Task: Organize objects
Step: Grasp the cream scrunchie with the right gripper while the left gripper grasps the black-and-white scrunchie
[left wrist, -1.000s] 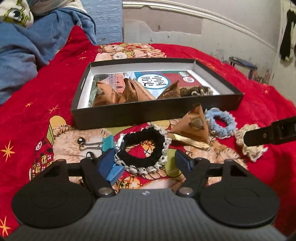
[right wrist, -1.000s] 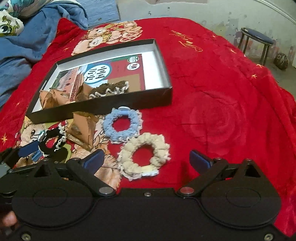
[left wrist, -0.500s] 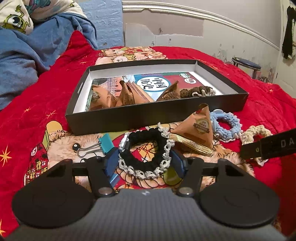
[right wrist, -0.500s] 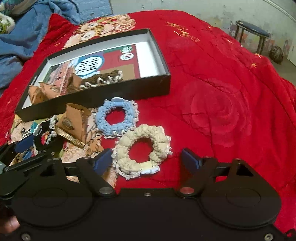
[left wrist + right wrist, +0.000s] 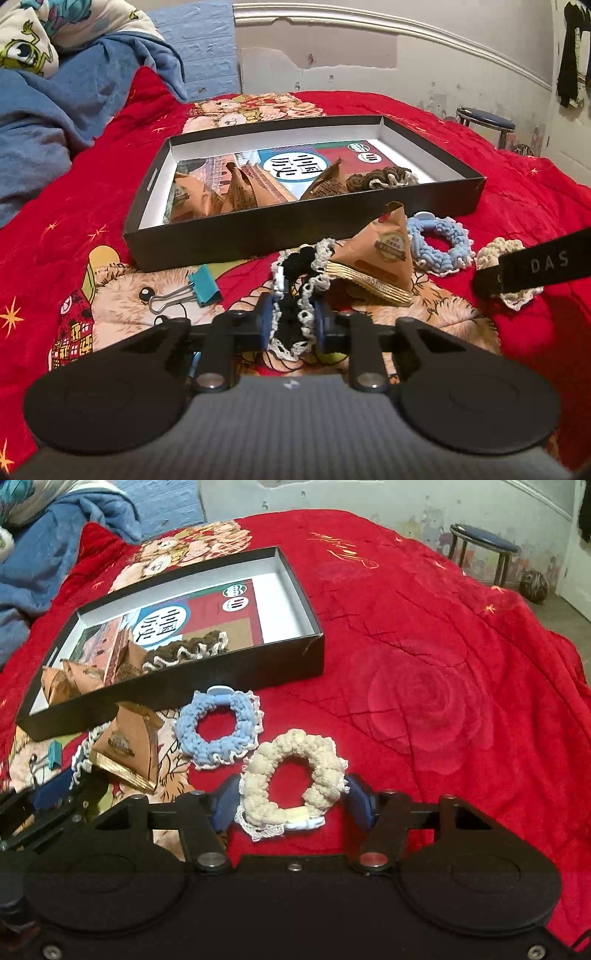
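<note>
We see the left hand-held gripper clamped on the black scrunchie, whose lace-edged ring is squeezed into a narrow upright loop between the blue pads; its jaws have just been closing. The scrunchie sits on the red bed cover, at 6 o'clock from the black box. The right hand-held gripper has also been closing, and its pads now stand at either side of the cream scrunchie, touching its lace edge without flattening it. The blue scrunchie lies at 10 o'clock from the cream one.
</note>
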`<state>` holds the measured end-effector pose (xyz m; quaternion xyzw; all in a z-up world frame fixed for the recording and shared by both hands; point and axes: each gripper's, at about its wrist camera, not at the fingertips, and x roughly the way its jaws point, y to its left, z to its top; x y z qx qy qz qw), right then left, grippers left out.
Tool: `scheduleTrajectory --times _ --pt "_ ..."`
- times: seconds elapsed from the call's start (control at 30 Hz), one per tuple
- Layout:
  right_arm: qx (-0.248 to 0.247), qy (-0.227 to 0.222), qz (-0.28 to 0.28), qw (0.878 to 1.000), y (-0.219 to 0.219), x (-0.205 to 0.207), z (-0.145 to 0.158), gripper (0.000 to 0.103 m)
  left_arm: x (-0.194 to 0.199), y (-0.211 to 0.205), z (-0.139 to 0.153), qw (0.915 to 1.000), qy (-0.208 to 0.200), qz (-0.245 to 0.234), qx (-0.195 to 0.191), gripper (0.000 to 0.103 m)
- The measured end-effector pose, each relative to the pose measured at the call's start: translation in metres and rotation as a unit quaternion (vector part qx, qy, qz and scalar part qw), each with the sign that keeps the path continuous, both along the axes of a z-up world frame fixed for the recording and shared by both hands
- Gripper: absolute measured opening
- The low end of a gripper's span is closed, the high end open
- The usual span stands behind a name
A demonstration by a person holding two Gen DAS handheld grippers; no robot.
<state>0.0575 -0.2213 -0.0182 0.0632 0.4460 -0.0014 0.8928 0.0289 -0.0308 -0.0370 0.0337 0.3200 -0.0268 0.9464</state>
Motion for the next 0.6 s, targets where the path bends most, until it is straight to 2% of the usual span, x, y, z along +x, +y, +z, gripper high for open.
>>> scheduleTrajectory --times 0.07,0.23,0.3,0.6 --pt "0.004 -0.003 -0.004 1.0 -0.0006 0.001 0.0 0.056 -0.0007 0.0003 0.0007 1.0 0.001 0.004 -0.001 0.022" --pt "0.016 -0.01 -0.012 1.0 -0.0022 0.0004 0.0006 0.032 -0.0023 0.0 0.0019 1.0 -0.001 0.009 0.002 0.021" --pt "0.02 -0.011 -0.013 1.0 -0.0031 0.0005 0.0012 0.026 -0.0027 -0.0002 0.0022 0.9999 -0.001 0.011 0.001 0.021" --pt "0.036 -0.02 -0.007 0.999 -0.0024 -0.0015 0.0043 0.019 -0.0043 -0.0001 0.0038 0.9999 -0.004 0.014 0.002 0.021"
